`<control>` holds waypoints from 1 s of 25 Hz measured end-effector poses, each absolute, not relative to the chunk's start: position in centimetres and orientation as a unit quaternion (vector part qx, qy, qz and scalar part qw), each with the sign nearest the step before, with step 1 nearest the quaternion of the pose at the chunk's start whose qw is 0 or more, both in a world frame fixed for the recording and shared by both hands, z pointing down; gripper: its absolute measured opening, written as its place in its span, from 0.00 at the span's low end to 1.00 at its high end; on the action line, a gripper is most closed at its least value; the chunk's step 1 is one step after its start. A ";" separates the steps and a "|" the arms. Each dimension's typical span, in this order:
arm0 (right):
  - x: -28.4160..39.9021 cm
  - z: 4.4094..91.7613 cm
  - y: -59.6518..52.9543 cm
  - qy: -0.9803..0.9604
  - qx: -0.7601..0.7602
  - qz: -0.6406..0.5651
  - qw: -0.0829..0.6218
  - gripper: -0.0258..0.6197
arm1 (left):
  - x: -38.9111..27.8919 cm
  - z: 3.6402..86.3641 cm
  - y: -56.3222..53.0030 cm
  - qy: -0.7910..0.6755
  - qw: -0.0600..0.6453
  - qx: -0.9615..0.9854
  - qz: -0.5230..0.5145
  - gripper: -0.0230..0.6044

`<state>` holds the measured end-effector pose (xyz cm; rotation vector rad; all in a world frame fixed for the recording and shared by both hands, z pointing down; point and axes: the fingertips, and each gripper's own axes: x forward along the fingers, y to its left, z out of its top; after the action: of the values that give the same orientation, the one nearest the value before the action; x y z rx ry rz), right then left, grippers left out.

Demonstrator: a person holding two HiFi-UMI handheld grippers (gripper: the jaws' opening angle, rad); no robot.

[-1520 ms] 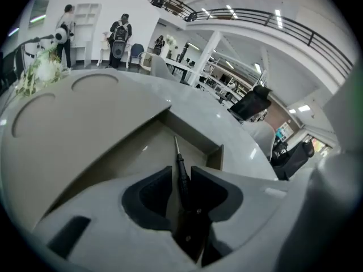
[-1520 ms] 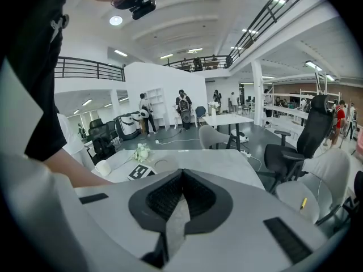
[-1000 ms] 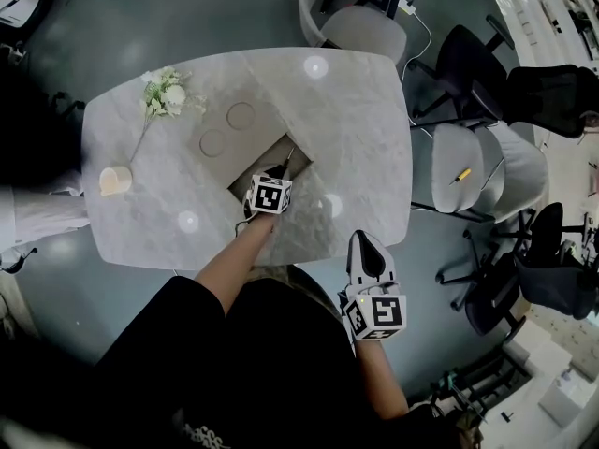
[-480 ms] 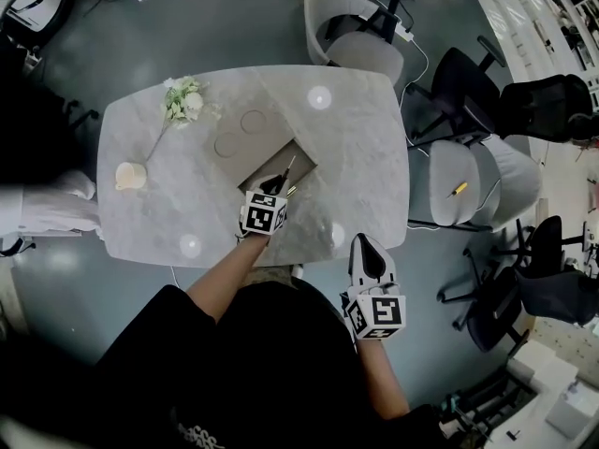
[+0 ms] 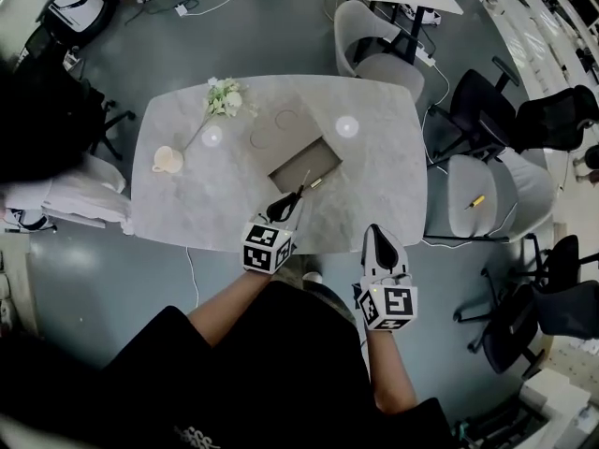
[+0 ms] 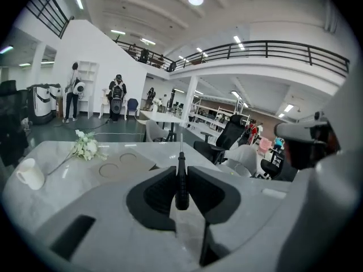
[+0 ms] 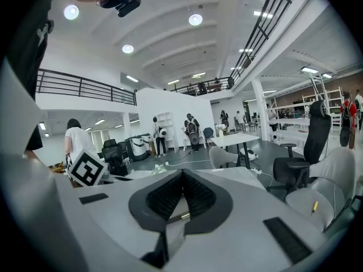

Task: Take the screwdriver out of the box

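- Screwdriver [image 6: 181, 180]: black handle, thin steel shaft. It is clamped by the handle between the pads of your left gripper [image 5: 285, 204], with the shaft pointing forward, away from you. In the head view it hangs over the near part of the table [image 5: 206, 204], its tip reaching toward the near edge of the box [image 5: 321, 150]. It looks lifted out of the box rather than lying in it.
- Left gripper: closed on the screwdriver handle. The left gripper view shows both ribbed pads pressing on the handle, with the butt end showing just below them.
- Right gripper [image 7: 181, 174]: jaws together at the tips and nothing between them. It is held off the near table edge, well apart from the box and idle.
- Box: open and tan, in the middle of the table, with its flap folded back on the far side. A small brass-tipped item [image 5: 315, 182] lies at the box's near right corner; what it is cannot be made out.
- Step in hand, as judged: the extraction itself. The tool appears clear of the box, so the removal is nearly done.
- Next move, as judged: carry the tool to a bare patch of table beside the box and lower it until it is supported. Only then part the left jaws. Keep the grip firm, since a slim handle held near one end can pivot.
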<state>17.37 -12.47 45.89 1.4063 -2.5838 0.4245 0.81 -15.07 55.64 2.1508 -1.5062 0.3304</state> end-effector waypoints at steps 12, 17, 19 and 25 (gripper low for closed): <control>13.2 42.7 -10.0 -0.883 0.450 0.115 0.071 0.04 | -3.5 46.5 -7.2 -0.590 0.198 0.781 0.053 0.15; 8.1 40.4 -10.5 -0.892 0.437 0.101 0.060 0.04 | -8.7 44.7 -5.8 -0.622 0.189 0.759 0.032 0.15; 5.6 39.5 -10.5 -0.895 0.432 0.096 0.052 0.04 | -11.0 43.9 -5.5 -0.627 0.185 0.756 0.025 0.15; -0.9 37.9 -10.1 -0.901 0.425 0.068 0.056 0.05 | -17.2 42.6 -4.8 -0.635 0.173 0.752 0.014 0.15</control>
<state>-0.88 -10.13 37.88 1.2898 -2.7344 0.2063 -17.16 -4.83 42.62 2.1342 -1.8022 0.0400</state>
